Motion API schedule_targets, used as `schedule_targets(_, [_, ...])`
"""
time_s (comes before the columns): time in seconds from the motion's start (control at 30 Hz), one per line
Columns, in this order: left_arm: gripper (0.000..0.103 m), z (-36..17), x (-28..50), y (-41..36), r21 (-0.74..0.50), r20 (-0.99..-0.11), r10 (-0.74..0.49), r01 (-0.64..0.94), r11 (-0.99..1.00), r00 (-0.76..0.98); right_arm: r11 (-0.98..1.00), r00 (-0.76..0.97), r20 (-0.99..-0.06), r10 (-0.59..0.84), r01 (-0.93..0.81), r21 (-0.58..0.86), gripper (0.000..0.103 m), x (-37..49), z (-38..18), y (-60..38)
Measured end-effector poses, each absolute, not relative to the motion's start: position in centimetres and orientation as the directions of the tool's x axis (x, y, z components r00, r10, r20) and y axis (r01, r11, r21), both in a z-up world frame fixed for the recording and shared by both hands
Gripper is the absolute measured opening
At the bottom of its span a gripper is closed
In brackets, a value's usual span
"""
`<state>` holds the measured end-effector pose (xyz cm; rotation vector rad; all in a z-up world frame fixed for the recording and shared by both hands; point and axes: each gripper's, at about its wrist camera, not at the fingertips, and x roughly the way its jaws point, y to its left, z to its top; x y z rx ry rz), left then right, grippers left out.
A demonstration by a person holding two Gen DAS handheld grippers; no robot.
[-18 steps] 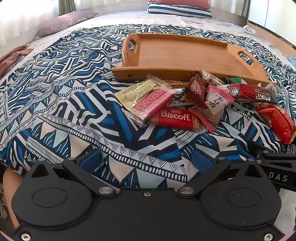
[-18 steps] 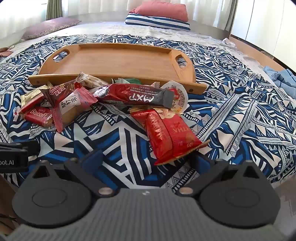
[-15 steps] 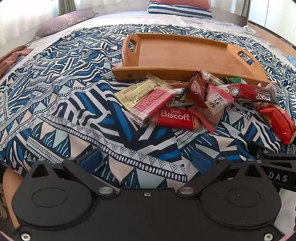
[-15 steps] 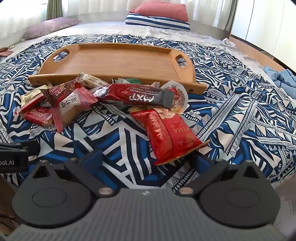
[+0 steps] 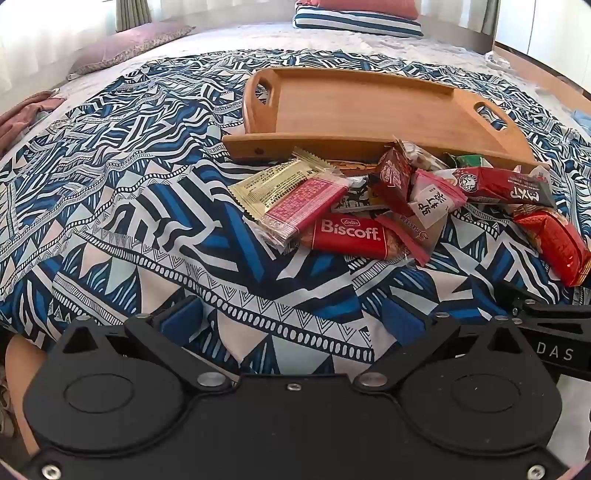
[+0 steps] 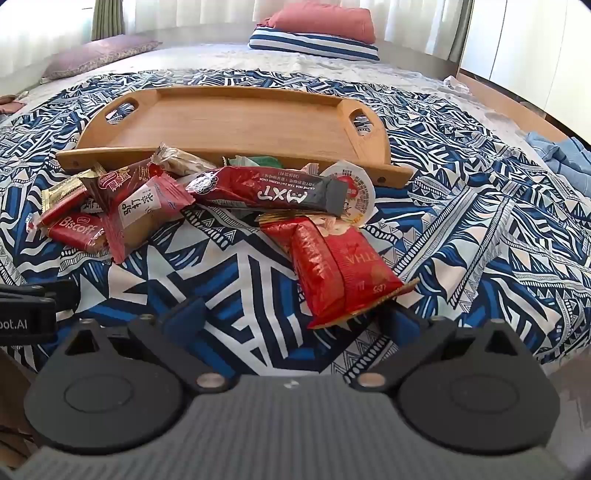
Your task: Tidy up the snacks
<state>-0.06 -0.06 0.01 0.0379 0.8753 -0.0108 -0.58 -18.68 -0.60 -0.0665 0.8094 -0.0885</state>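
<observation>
A pile of wrapped snacks lies on the patterned bedspread in front of an empty wooden tray (image 5: pixel 354 107), which also shows in the right wrist view (image 6: pixel 236 118). The pile holds a red Biscoff pack (image 5: pixel 349 232), a pink-and-clear wafer pack (image 5: pixel 303 206), a gold packet (image 5: pixel 273 182), a long red-and-grey bar (image 6: pixel 269 188) and a red bag (image 6: pixel 332 269). My left gripper (image 5: pixel 291 321) is open and empty, short of the Biscoff pack. My right gripper (image 6: pixel 291 317) is open and empty, its right finger beside the red bag's near end.
The blue-and-white bedspread (image 5: pixel 110 192) covers the bed. Pillows (image 6: pixel 314 33) lie at the far end. A purple cushion (image 6: pixel 96 55) is at far left. Blue cloth (image 6: pixel 565 155) lies at the right edge. Each gripper's body shows at the edge of the other's view.
</observation>
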Motion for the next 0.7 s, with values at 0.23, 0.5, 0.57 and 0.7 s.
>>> schedule_targets(0.23, [0.103,0.18,-0.42,-0.11,0.028,-0.767,0.006,0.025,0.999,0.642,0.994,0.686,-0.720,-0.105,0.054,-0.093,0.103,-0.54,-0.62,-18.69])
schedule_targets(0.5, [0.103,0.16,-0.41,-0.09,0.027,-0.767,0.005,0.025,0.999,0.642,0.994,0.686,-0.720,-0.105,0.054,-0.094,0.103,-0.53,-0.63,-18.70])
schedule_targets(0.57, [0.103,0.17,-0.42,-0.09,0.028,-0.766,0.005,0.025,0.999,0.642,0.994,0.686,-0.720,-0.105,0.054,-0.094,0.103,-0.54,-0.63,-18.70])
schedule_targets(0.7, [0.103,0.16,-0.42,-0.09,0.028,-0.766,0.005,0.025,0.999,0.643,0.994,0.686,-0.720,-0.105,0.053,-0.094,0.103,-0.55,-0.63,-18.69])
